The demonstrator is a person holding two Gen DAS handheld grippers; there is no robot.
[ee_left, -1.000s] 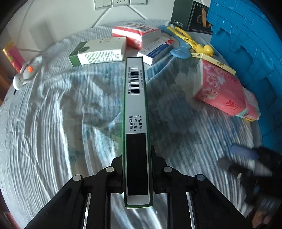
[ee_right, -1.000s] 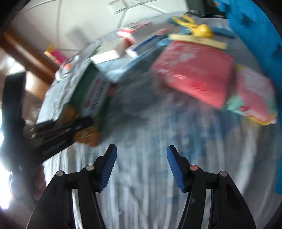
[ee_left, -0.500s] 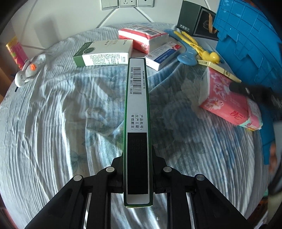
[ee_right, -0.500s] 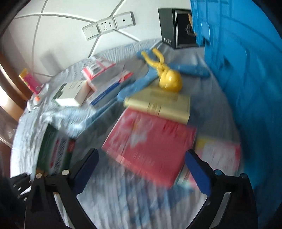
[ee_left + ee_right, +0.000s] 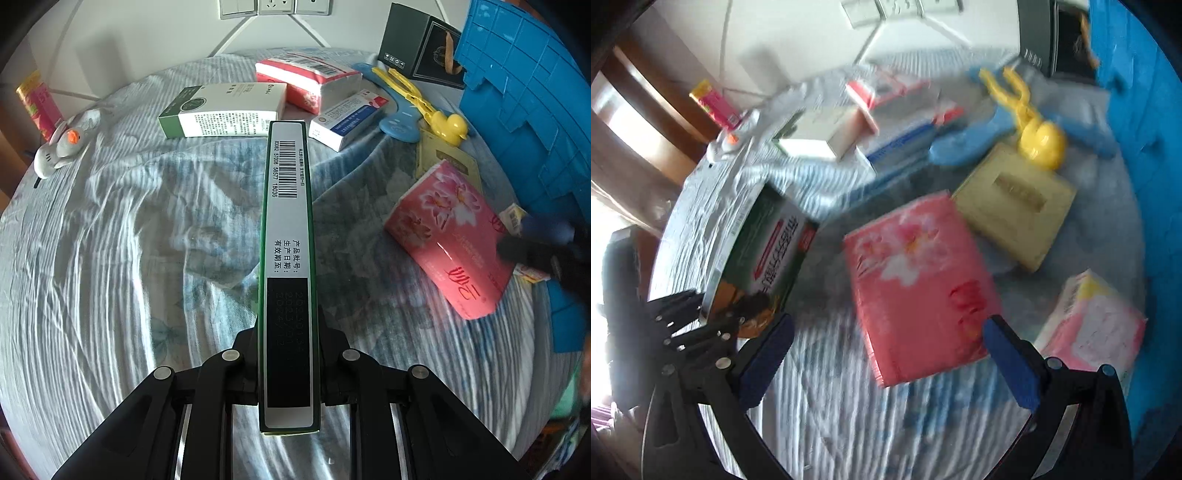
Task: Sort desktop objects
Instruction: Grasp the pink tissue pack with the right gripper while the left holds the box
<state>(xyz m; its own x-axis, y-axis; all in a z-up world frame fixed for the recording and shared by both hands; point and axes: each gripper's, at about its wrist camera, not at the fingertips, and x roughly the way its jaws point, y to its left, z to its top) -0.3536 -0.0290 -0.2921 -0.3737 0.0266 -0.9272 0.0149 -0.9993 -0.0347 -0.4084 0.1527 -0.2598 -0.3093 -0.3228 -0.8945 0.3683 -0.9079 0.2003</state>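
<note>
While the left gripper point(image 5: 286, 354) pinches the green box point(image 5: 287, 258) edge-up and the right gripper point(image 5: 886, 354), jaws opening, empty, straddles the pink tissue pack point(image 5: 919, 284) on the bed point(image 5: 110, 258), a skewed closure risks nudging it right against the blue crate point(image 5: 535, 110).

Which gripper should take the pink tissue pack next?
Right. The right gripper, jaws opening and empty, frames the pink tissue pack. The left gripper is clamped on the green box.
</note>
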